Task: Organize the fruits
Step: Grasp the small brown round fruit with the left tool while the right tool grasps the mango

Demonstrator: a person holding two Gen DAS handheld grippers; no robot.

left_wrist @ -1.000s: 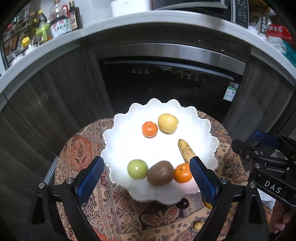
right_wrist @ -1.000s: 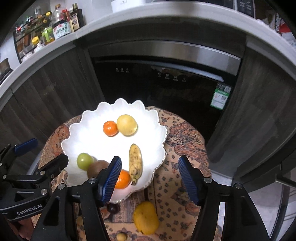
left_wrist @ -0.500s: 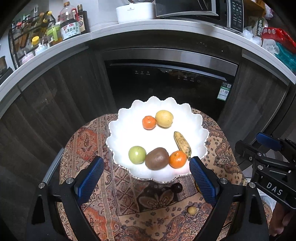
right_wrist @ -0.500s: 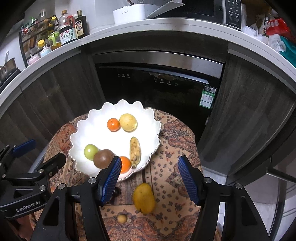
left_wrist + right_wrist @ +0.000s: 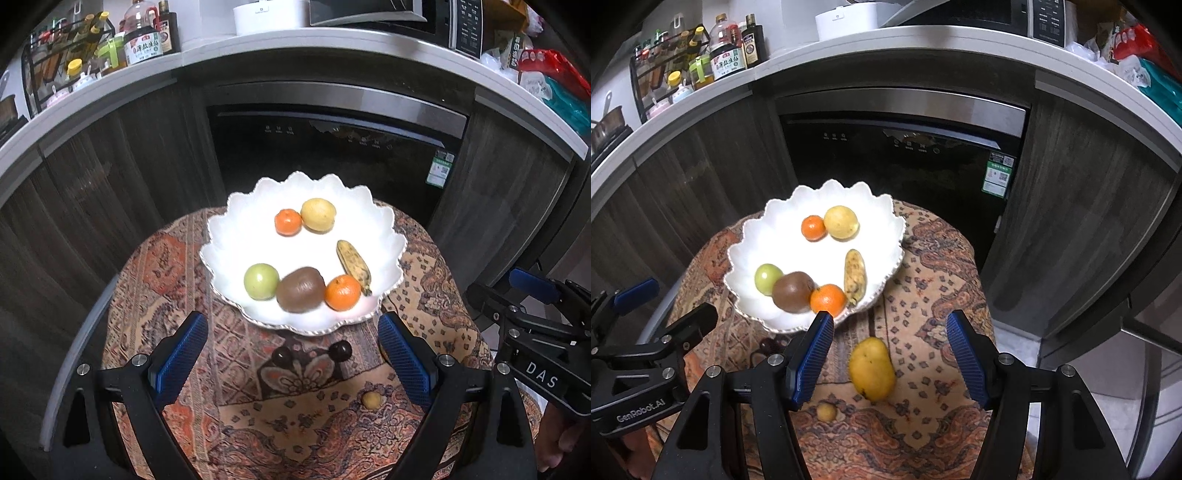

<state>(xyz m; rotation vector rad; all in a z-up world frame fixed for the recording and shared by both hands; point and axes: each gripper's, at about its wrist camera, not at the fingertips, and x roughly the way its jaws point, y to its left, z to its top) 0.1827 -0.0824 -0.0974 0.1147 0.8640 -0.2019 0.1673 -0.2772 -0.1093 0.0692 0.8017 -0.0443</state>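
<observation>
A white scalloped plate (image 5: 229,240) (image 5: 753,229) on a patterned cloth holds a green apple (image 5: 260,281), a kiwi (image 5: 300,290), two oranges (image 5: 342,292) (image 5: 288,222), a yellow fruit (image 5: 318,214) and a small banana (image 5: 354,261). On the cloth near the plate lie a yellow mango (image 5: 871,368), two dark round fruits (image 5: 340,350) (image 5: 282,357) and a small yellow fruit (image 5: 371,400) (image 5: 826,411). My left gripper (image 5: 291,362) is open and empty above the dark fruits. My right gripper (image 5: 890,354) is open and empty, with the mango between its jaws below.
The small round table (image 5: 155,266) stands before a dark dishwasher (image 5: 332,147) and wooden cabinets. A counter above carries bottles (image 5: 142,40), a white pot (image 5: 269,16) and a microwave. The right gripper's body (image 5: 535,332) shows at the right of the left wrist view.
Both grippers have pulled back and up from the plate. The mango, the dark fruits and the small yellow fruit have come into view. Both stay open.
</observation>
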